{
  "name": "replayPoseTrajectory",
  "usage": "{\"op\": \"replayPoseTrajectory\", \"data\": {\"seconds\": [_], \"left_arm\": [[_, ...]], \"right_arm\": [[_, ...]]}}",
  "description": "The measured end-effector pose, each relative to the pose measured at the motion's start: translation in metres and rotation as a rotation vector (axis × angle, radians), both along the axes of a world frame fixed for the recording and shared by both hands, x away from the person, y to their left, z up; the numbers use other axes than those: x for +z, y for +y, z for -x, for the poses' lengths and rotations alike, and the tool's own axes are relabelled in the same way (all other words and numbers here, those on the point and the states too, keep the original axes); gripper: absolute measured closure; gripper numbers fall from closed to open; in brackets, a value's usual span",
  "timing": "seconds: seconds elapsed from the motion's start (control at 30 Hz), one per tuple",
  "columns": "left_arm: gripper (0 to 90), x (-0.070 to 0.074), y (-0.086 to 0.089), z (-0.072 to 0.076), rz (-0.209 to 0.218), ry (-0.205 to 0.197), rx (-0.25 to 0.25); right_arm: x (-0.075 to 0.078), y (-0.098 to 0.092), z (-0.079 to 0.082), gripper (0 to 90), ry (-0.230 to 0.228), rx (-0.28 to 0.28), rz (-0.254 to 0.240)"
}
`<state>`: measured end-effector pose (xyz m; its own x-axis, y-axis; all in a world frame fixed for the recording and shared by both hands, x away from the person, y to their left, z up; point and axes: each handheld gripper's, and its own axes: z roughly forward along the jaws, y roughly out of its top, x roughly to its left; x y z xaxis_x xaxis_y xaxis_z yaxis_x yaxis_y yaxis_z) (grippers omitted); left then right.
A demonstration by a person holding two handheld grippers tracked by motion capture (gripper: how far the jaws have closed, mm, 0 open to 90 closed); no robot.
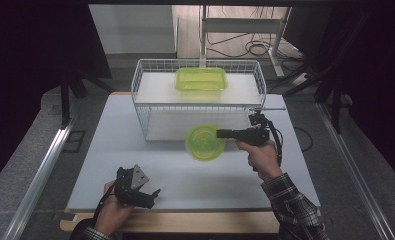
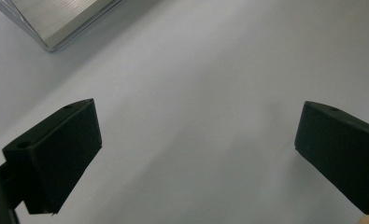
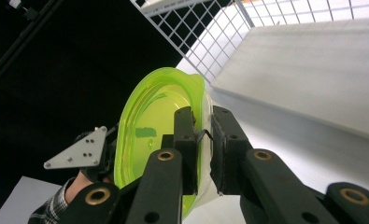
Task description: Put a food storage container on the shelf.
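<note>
A round, translucent green bowl (image 1: 205, 142) hangs tilted above the table, just in front of the wire basket (image 1: 135, 85). My right gripper (image 1: 220, 133) is shut on the bowl's right rim. In the right gripper view its jaws (image 3: 203, 116) pinch the thin rim of the bowl (image 3: 145, 121), one pad inside and one outside. My left gripper (image 1: 152, 197) rests low near the table's front left edge. Its jaws (image 2: 196, 135) stand wide open over bare tabletop with nothing between them. It also shows far off as the left gripper (image 3: 86, 154) behind the bowl.
A rectangular green container (image 1: 201, 79) lies on the white shelf inside the basket. The white table (image 1: 135, 150) spreads between my two hands. A metal rail (image 2: 56, 18) runs along the table's left side. Dark floor and cables lie beyond.
</note>
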<state>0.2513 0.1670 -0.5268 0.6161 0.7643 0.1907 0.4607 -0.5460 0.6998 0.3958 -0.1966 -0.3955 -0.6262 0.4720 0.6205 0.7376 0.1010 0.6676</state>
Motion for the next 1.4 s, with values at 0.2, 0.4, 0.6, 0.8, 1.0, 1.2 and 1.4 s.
{"op": "replayPoseTrajectory", "data": {"seconds": [0.2, 0.4, 0.6, 0.8, 1.0, 1.2, 1.4], "left_arm": [[0.3, 0.000, 0.000, 0.000, -0.003, -0.001, 0.000], [0.3, 0.000, 0.000, 0.000, -0.004, -0.003, -0.001], [0.3, 0.000, 0.000, 0.000, -0.003, -0.002, 0.000], [0.3, 0.000, 0.000, 0.000, -0.004, -0.003, 0.000], [0.3, 0.000, 0.000, 0.000, -0.008, -0.005, -0.002], [0.3, 0.000, 0.000, 0.000, -0.003, -0.005, -0.001], [0.3, 0.000, 0.001, 0.000, 0.001, -0.003, -0.001]], "right_arm": [[0.011, 0.001, -0.004, 81.0, -0.011, -0.008, -0.016], [0.023, 0.004, -0.008, 81.0, -0.023, -0.017, -0.037], [0.033, 0.005, -0.012, 81.0, -0.030, -0.023, -0.052], [0.048, 0.006, -0.016, 81.0, -0.042, -0.029, -0.077], [0.060, 0.007, -0.018, 81.0, -0.058, -0.033, -0.087], [0.078, 0.009, -0.025, 81.0, -0.079, -0.050, -0.100], [0.090, 0.009, -0.030, 81.0, -0.089, -0.067, -0.115]]}}
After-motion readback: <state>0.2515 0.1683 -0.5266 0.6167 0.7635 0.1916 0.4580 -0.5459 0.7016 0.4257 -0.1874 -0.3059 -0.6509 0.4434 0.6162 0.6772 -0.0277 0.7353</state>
